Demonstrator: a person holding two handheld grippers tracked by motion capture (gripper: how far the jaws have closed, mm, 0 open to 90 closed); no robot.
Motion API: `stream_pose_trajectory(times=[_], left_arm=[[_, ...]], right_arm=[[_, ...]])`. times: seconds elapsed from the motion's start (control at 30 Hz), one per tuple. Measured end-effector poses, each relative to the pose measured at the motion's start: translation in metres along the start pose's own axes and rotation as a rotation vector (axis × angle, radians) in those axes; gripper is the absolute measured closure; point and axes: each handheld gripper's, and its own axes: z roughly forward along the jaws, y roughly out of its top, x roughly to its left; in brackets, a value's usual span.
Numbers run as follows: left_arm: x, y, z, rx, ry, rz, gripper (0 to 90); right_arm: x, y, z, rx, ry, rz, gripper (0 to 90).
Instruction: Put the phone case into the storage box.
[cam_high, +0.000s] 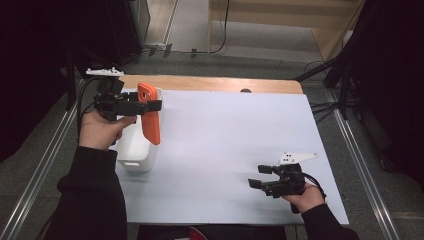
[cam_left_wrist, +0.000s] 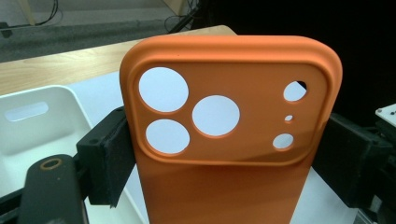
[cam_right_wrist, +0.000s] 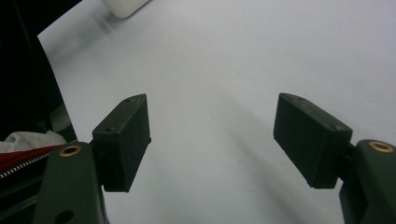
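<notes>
From above, at the bench's far left, the left gripper clenched an orange phone case by its sides, the case hanging upright over the rim of a white bin; the right gripper rested near the front right of the white sheet, released and well apart from the case. Along the left gripper's own view, the fingers pressed both edges of the case — camera cut-outs facing the lens — with the bin behind; along the right gripper's view, the fingers stood wide apart over the bare sheet.
</notes>
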Motion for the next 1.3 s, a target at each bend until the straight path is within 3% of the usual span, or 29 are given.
stream_pose_trajectory(times=[0.47,1.0,1.07,1.3], left_arm=[[0.025,-0.002,-0.015,-0.039,0.095,-0.049,15.7],[0.043,-0.002,0.001,-0.062,0.181,-0.091,15.7],[0.045,0.001,0.003,-0.064,0.167,-0.099,15.7],[0.049,0.013,0.008,-0.073,0.19,-0.102,15.7]], right_arm=[[0.0,0.0,0.0,-0.004,-0.001,0.004,26.2],[-0.001,-0.001,-0.003,-0.02,-0.012,0.017,26.2],[0.0,-0.001,-0.003,-0.026,-0.011,0.015,26.2],[0.0,-0.001,-0.005,-0.036,-0.009,0.018,26.2]])
